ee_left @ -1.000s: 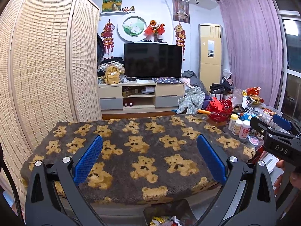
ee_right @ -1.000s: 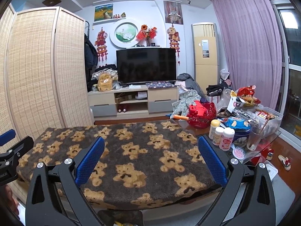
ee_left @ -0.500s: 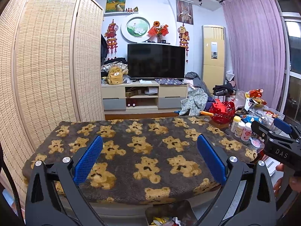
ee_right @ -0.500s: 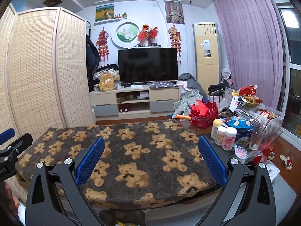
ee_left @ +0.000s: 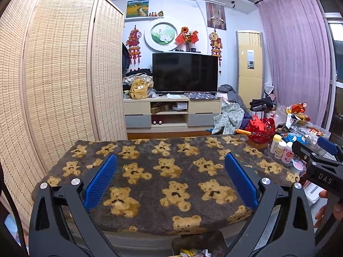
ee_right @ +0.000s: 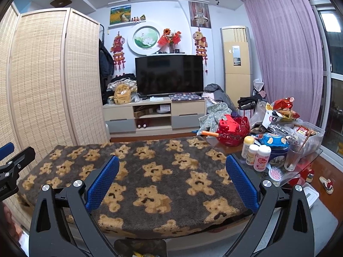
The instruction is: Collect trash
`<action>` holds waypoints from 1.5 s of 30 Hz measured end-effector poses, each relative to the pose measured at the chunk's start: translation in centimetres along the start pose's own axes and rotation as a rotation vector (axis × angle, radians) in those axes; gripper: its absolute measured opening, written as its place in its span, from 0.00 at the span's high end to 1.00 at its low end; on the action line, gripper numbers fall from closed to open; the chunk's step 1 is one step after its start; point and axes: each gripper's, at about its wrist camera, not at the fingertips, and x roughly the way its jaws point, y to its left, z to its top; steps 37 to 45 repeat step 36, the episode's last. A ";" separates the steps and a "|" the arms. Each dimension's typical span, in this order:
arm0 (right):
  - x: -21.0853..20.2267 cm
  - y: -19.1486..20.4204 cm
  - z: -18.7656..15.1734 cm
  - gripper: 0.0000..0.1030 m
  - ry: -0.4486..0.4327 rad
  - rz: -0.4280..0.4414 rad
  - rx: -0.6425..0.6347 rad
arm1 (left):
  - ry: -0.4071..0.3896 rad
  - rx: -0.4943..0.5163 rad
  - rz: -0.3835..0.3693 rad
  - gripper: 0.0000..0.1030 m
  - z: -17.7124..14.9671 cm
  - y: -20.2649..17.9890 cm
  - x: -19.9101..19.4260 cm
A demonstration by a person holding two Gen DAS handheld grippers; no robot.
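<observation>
My left gripper (ee_left: 170,181) is open and empty, held level above the near part of a table covered by a brown teddy-bear blanket (ee_left: 171,171). My right gripper (ee_right: 171,182) is open and empty over the same blanket (ee_right: 150,171). Below the table's front edge stands a dark trash bin with wrappers inside (ee_left: 199,247), also seen in the right wrist view (ee_right: 140,248). The right gripper shows at the right edge of the left wrist view (ee_left: 321,160); the left gripper shows at the left edge of the right wrist view (ee_right: 12,167). No loose trash shows on the blanket.
On the table's right end stand a red basket (ee_right: 233,130), small bottles (ee_right: 256,153), a glass (ee_right: 293,157), a pink hairbrush (ee_right: 275,173) and snack packets (ee_right: 283,109). A woven folding screen (ee_left: 53,85) is on the left; a TV stand (ee_left: 171,111) is behind.
Both cameras have tilted up and drifted slightly right; the room view shifted a little. Both grippers stayed open and empty.
</observation>
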 end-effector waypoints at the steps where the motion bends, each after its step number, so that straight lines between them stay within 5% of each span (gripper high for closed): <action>1: 0.0 0.0 0.0 0.03 0.000 0.000 0.000 | -0.001 -0.002 0.001 0.08 0.0 0.0 0.0; 45: -0.8 0.7 1.1 0.03 -0.039 -0.004 0.008 | 0.015 -0.032 -0.018 0.08 0.3 0.7 -0.5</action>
